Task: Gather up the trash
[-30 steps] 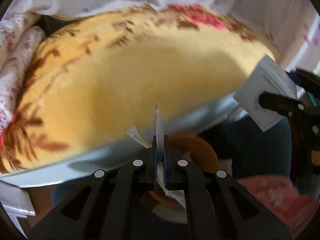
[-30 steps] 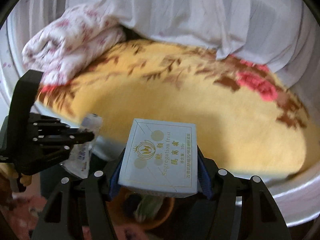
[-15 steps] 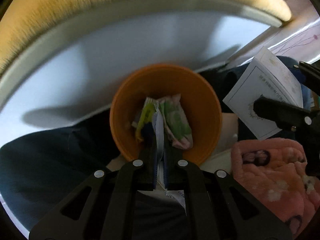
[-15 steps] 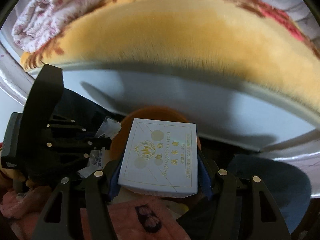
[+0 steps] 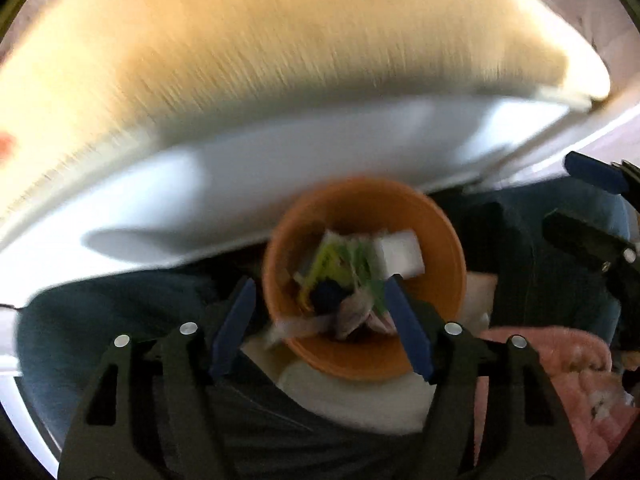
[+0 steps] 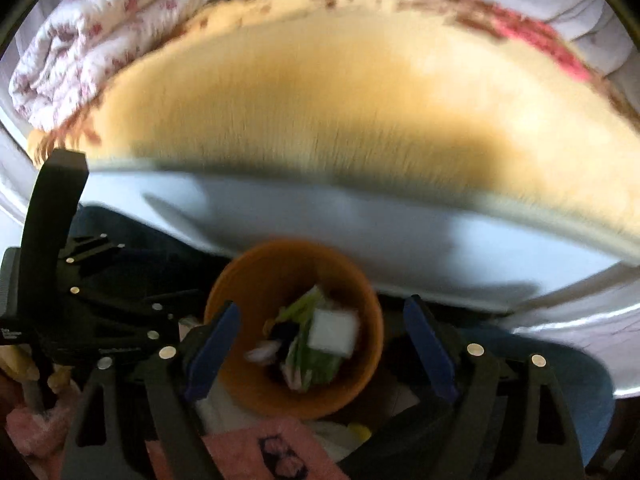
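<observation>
An orange bin (image 5: 444, 312) stands below the bed edge and holds crumpled wrappers (image 5: 340, 268) and a white box (image 5: 398, 254). My left gripper (image 5: 318, 322) is open and empty just above the bin's near rim. The bin also shows in the right wrist view (image 6: 362, 360), with the white box (image 6: 334, 332) lying on green wrappers (image 6: 316, 364). My right gripper (image 6: 320, 352) is open and empty above it. Both views are motion-blurred.
A yellow flowered blanket (image 6: 360, 92) covers the bed above a white mattress side (image 6: 340, 220). A rolled floral quilt (image 6: 92, 40) lies at the back left. Pink cloth (image 5: 560, 380) and dark blue fabric (image 5: 100, 320) flank the bin.
Both grippers opened. The thin packet left my left gripper and the white box left my right gripper; both now lie in the orange bin.
</observation>
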Motion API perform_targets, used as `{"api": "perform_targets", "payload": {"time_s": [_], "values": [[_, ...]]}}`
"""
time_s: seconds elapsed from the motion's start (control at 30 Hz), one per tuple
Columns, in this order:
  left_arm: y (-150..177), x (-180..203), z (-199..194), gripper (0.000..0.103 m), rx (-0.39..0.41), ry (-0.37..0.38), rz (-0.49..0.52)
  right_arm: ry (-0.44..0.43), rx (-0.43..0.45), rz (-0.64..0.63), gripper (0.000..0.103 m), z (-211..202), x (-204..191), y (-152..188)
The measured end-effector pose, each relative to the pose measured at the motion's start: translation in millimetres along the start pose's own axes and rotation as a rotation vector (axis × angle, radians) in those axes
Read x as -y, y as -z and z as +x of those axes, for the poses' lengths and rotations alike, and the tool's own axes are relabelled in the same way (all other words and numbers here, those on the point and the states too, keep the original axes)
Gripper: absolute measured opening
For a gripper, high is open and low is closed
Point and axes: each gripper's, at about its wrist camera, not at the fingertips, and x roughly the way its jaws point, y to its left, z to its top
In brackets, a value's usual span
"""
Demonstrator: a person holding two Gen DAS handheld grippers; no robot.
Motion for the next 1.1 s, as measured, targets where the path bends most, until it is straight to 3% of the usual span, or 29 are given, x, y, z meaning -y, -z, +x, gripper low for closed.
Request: {"api": "perform_targets", "payload": {"time_s": [0.3, 0.47, 0.73, 1.1], "values": [[-46, -7, -102, 0.079, 0.374, -0.193, -0.041, 0.076, 0.287, 0.003, 0.088, -67, 10, -58], [-72, -5, -150, 0.079, 0.522, -0.22, -0.06, 0.096, 0.428, 0.017, 0.092, -99, 13, -88], [-90, -7, -208, 0.085, 0.69, -0.225, -0.106, 0.133, 0.608, 0.016, 0.094, -146, 11, -112], [-96, 3, -248, 0.09, 0.823, -0.232, -0.122, 0.153, 0.681, 0.019, 0.095, -169, 11, -120]]}}
